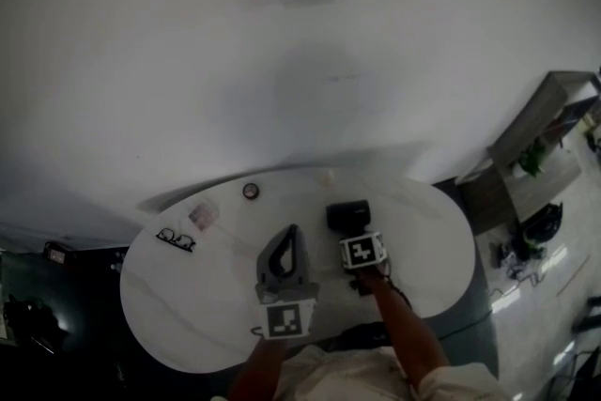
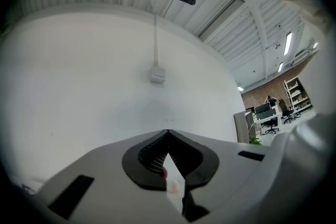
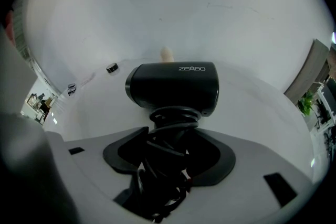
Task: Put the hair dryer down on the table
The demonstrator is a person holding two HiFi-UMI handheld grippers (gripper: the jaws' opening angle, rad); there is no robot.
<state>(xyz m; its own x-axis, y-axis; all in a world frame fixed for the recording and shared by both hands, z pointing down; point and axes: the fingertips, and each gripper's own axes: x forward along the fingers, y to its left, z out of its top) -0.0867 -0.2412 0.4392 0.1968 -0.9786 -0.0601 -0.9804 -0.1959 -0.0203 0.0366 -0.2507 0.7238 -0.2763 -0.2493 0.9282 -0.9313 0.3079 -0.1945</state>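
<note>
Firmly clamped, the right hand-held gripper (image 3: 172,136) has its jaws part-way apart, closed on the handle of the black plastic hair dryer (image 3: 173,86). The hair dryer has a short, rounded barrel lying crosswise, left to right, with small pale lettering on the side towards the camera. Its handle is wound round with loops of black cord (image 3: 169,123), which bunch up between the jaws.

From the head view the hair dryer (image 1: 347,214) sits over the white oval counter (image 1: 188,305), a little right of centre and just beyond the right hand-held gripper (image 1: 355,232). Whether it touches the counter I cannot tell.

The left hand-held gripper (image 2: 168,136) is empty, its jaw tips meeting; it hangs over the counter's middle (image 1: 291,235), left of the hair dryer. A pair of dark-rimmed glasses (image 1: 176,239) lies at the left side, and a small round dark object (image 1: 250,191) lies near the far edge.
</note>
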